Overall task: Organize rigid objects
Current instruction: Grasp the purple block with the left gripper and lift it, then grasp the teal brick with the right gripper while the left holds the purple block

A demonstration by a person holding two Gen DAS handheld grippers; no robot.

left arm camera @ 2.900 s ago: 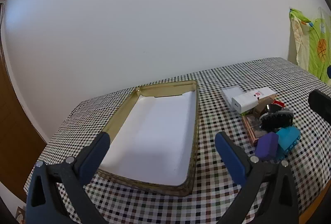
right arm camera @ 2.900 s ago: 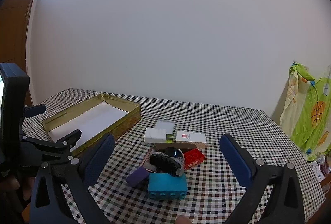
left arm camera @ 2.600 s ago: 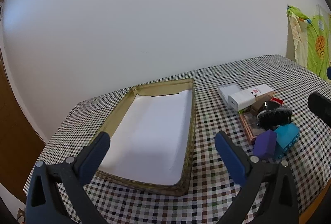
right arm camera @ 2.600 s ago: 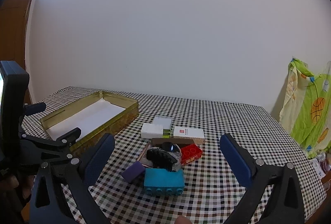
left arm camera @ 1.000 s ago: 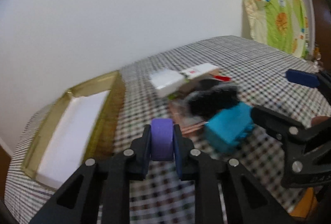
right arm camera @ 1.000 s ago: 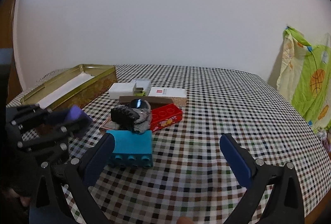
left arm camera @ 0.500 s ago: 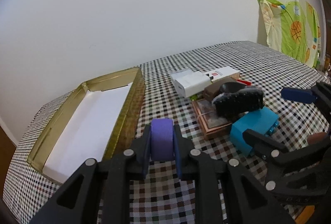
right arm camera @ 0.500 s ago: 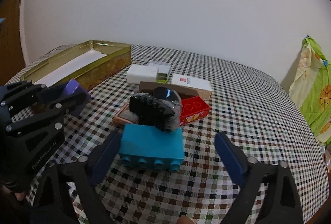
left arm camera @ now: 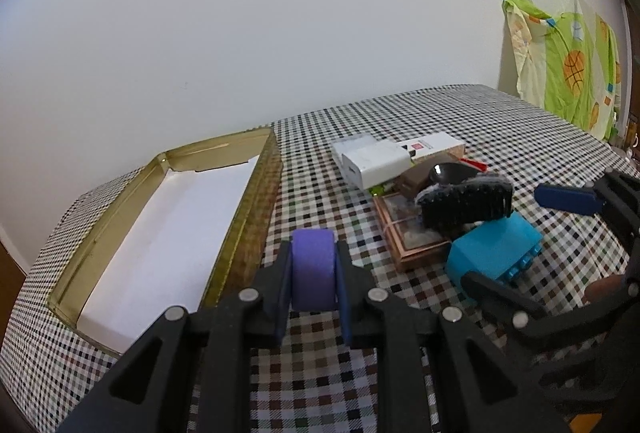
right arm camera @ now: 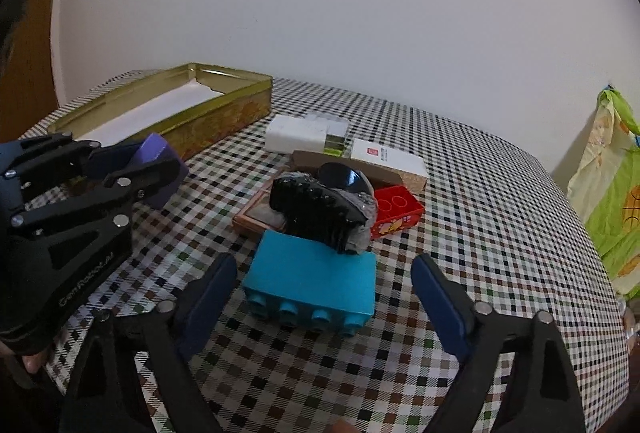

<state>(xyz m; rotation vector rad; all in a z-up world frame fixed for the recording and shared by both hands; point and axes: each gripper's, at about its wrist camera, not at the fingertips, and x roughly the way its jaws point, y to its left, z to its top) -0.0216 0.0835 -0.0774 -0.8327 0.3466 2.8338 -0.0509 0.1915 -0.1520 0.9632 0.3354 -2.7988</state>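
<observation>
Checkered table (right arm camera: 500, 193) — blue brick (right arm camera: 312, 275) between closing right claw (right arm camera: 320, 297) pads, untouched.

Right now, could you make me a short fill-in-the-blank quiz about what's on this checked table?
1. The left gripper is shut on a ____ block.
2. The gold tin is lined with ____ paper.
3. The right gripper, jaws apart, straddles the ____ brick.
4. The black brush rests partly on that ____.

Answers: purple; white; blue; brick

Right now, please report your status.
Left tongs shut on purple block. Right tongs open, closing around blue brick. Black brush leans on brick. Tin empty.
</observation>
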